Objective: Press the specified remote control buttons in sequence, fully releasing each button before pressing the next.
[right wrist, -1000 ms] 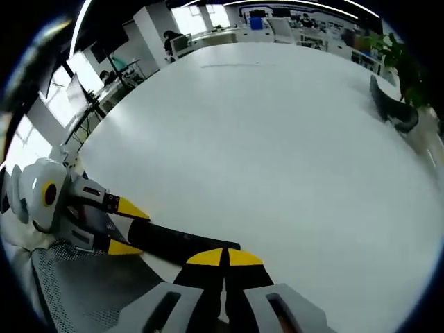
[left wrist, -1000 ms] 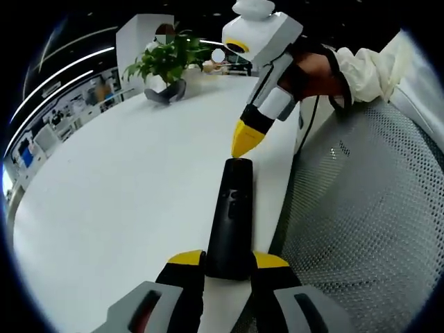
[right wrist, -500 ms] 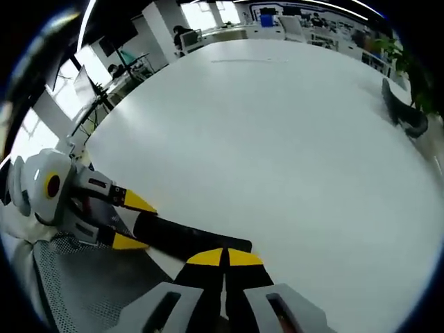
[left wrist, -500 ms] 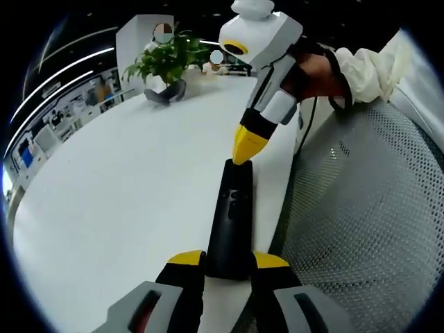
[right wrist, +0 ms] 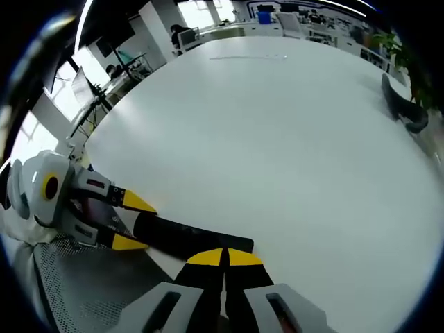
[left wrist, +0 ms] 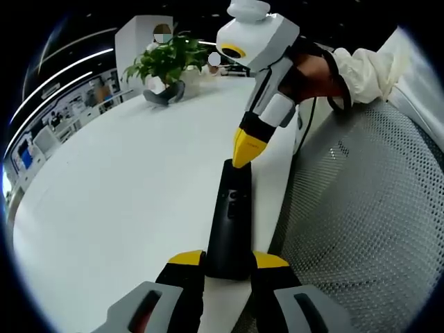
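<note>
My left gripper (left wrist: 227,262) clamped the black remote control's (left wrist: 231,216) near end on the white table (left wrist: 125,187); my right gripper (left wrist: 244,151), jaws closed and empty, poised at its far end.

Loads of open room on the white table (left wrist: 132,187), pretty much bare all the way across to the potted plant (left wrist: 165,66) at the far edge, well apart from everything. The tight spot is the near edge: the black remote (left wrist: 231,218) lies there, clamped at one end by the left gripper (left wrist: 229,262), with the right gripper (left wrist: 244,147) closed over its other end. A mesh chair (left wrist: 368,229) sits just beside that edge.
</note>
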